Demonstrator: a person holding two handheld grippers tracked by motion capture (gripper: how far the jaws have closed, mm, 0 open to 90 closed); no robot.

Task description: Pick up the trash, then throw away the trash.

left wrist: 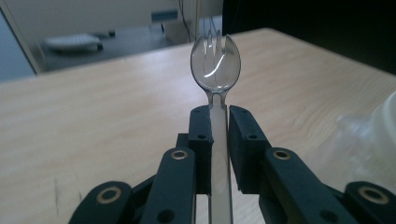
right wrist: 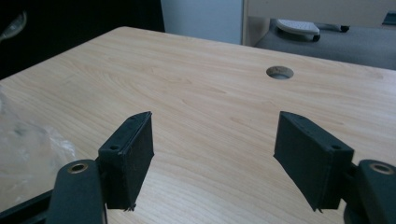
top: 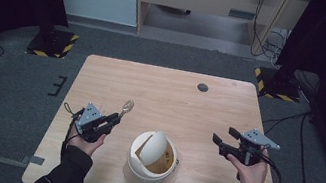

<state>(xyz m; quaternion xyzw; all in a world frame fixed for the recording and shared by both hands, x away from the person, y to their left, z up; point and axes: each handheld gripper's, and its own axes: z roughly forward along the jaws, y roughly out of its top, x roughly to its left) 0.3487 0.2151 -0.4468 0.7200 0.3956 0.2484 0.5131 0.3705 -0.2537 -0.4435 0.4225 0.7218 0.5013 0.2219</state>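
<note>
High view: clear plastic spork (top: 126,107) pinched by handle in left gripper (top: 114,120), right gripper (top: 222,135) jaws spread, white swing-lid bin (top: 150,162) sat between.

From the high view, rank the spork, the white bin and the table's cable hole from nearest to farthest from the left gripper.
1. Spork: clamped in the left gripper, bowl pointing away from the person.
2. White bin: just right of that gripper, near the table's front edge.
3. Cable hole: far side, right of centre.
</note>
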